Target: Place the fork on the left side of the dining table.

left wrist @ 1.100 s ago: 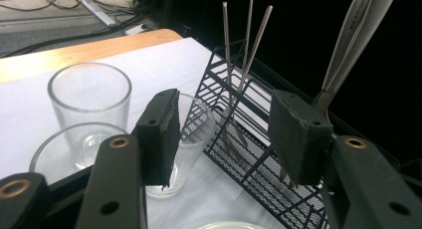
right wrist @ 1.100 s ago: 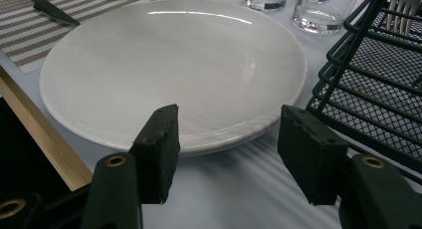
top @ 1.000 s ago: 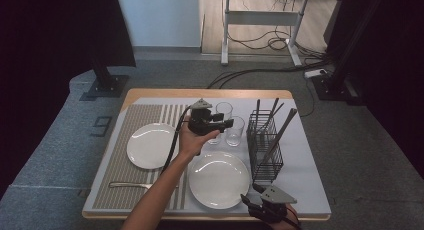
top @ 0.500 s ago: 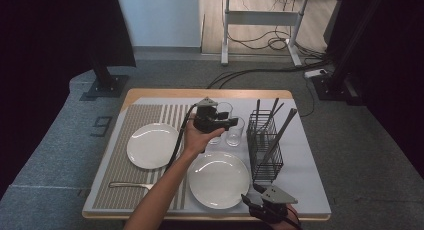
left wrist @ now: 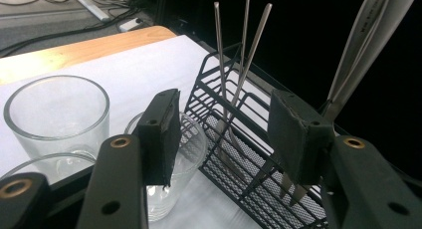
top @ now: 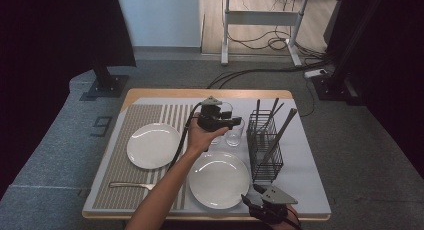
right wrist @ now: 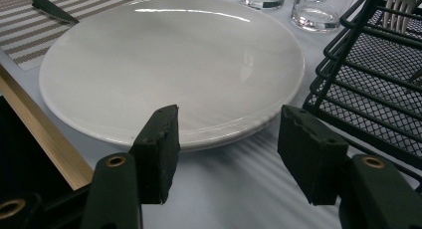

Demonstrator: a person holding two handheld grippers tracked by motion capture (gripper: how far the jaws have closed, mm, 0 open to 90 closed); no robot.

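My left gripper (top: pixel 231 122) hangs over the back middle of the table, above a group of clear glasses (top: pixel 234 133). Its jaws stand open (left wrist: pixel 229 139) with nothing pressed between them. The left pad (left wrist: pixel 161 137) hovers at the rim of the nearest glass (left wrist: pixel 186 154), and a second glass (left wrist: pixel 54 114) stands to its left. Beyond the pads is a black wire cutlery basket (left wrist: pixel 249 139) holding upright cutlery (left wrist: pixel 244 50). My right gripper (top: pixel 254 202) rests at the table's front edge. It is open (right wrist: pixel 229 154), facing the rim of a white plate (right wrist: pixel 174 64).
A second white plate (top: pixel 152 145) lies on the striped placemat (top: pixel 125 125), with a fork (top: pixel 130 185) near its front. The basket (top: pixel 265 145) stands right of the near plate (top: pixel 219 179). The wooden table edge (right wrist: pixel 45 139) runs just left of my right gripper.
My left gripper has drifted slightly to the right, toward the glasses and basket. The right gripper has stayed put.
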